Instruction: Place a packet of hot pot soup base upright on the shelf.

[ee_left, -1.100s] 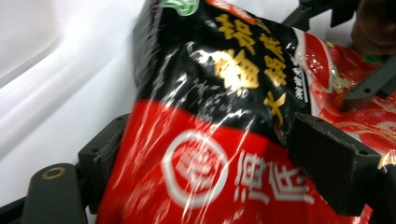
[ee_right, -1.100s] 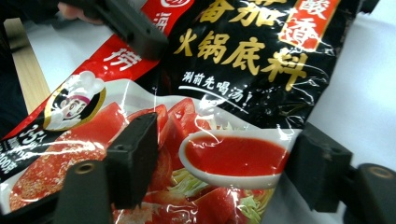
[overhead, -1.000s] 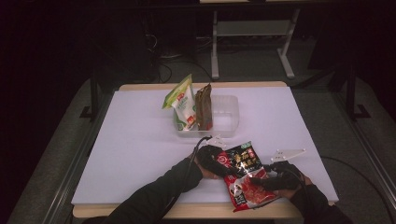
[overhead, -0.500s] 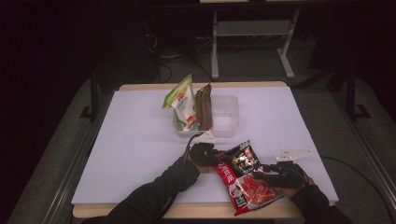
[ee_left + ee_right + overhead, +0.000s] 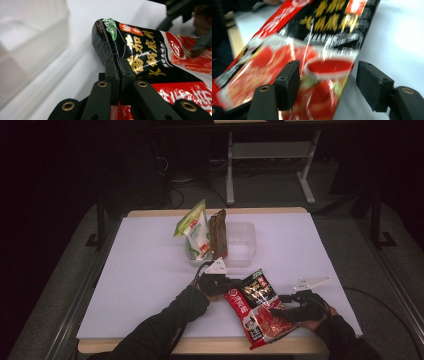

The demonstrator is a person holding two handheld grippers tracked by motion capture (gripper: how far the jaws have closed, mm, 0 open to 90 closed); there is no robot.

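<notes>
Red-and-black glossy foil sauce pouch [image 5: 257, 307] is seen from above at the white table's [image 5: 145, 270] 5 o'clock edge, between both grippers. In the left gripper view, the left gripper [image 5: 119, 72] is clamped on its black top edge, having just closed. In the right gripper view, the right gripper [image 5: 328, 77] is parted, jaws just reopened, straddling it unpressed.

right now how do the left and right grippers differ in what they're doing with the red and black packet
The left gripper has just closed and is shut on the red and black packet, pinching its black top edge. The right gripper has just opened; its jaws stand apart with the packet's red end loose between them. Both are at the same packet, near the table's front edge.
</notes>
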